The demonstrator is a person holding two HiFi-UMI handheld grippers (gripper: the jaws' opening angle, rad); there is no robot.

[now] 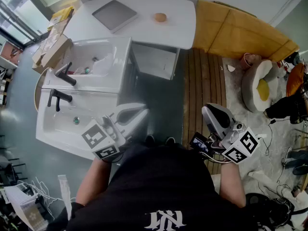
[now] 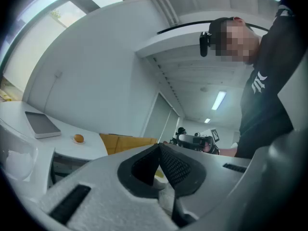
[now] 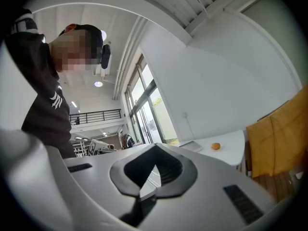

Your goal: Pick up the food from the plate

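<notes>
The food (image 1: 160, 17), a small round orange-brown piece, lies on the white table (image 1: 178, 13) at the far end of the room. It shows small in the left gripper view (image 2: 78, 138) and in the right gripper view (image 3: 216, 147); whether a plate lies under it I cannot make out. Both grippers are held close to the person's body, far from it. My left gripper (image 1: 141, 111) hangs over the edge of a white sink, its jaw tips (image 2: 159, 147) together and empty. My right gripper (image 1: 208, 110) is over the wooden floor strip, its jaws (image 3: 155, 148) shut on nothing.
A flat grey square (image 1: 114, 14) lies on the table left of the food. Two white sinks (image 1: 91, 64) with black faucets (image 1: 65, 74) stand at left, cardboard boxes (image 1: 53, 49) beyond them. A yellow panel (image 1: 240, 32) and a round cushion (image 1: 260, 85) are at right.
</notes>
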